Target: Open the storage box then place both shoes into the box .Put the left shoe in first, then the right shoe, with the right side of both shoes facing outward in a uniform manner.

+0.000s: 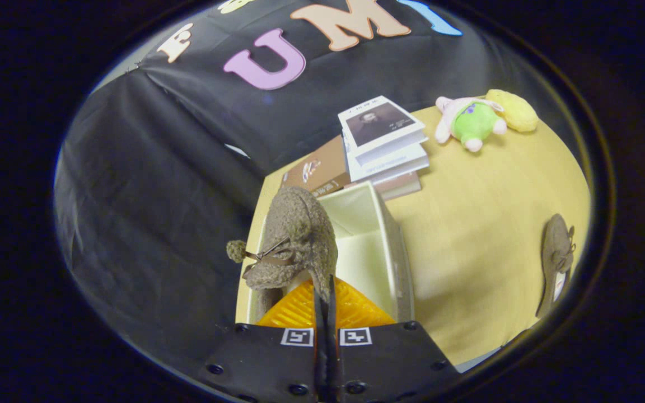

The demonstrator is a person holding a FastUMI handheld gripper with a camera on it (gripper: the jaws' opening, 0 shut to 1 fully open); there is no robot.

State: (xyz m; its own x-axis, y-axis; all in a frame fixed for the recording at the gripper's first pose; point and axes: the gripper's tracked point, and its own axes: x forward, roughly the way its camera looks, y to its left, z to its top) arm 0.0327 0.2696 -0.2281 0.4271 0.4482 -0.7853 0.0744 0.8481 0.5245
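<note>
Pinched between the pressed-together fingers of the hand-held gripper point(325, 305), a fuzzy brown shoe point(294, 240) hangs just ahead, its long axis running away, over the open storage box point(395, 246). Well apart to the right, the second shoe point(556, 263) lies on the counter point(479, 235).

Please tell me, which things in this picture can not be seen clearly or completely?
- Grip of the gripper: fingers close together on the held shoe; the pinched part is hidden by them.
- Storage box: its floor and near wall are covered by that shoe and the fingers.
- Second shoe: warped at the fisheye margin, left or right unclear.
- Lower books: covered by upper ones.
</note>
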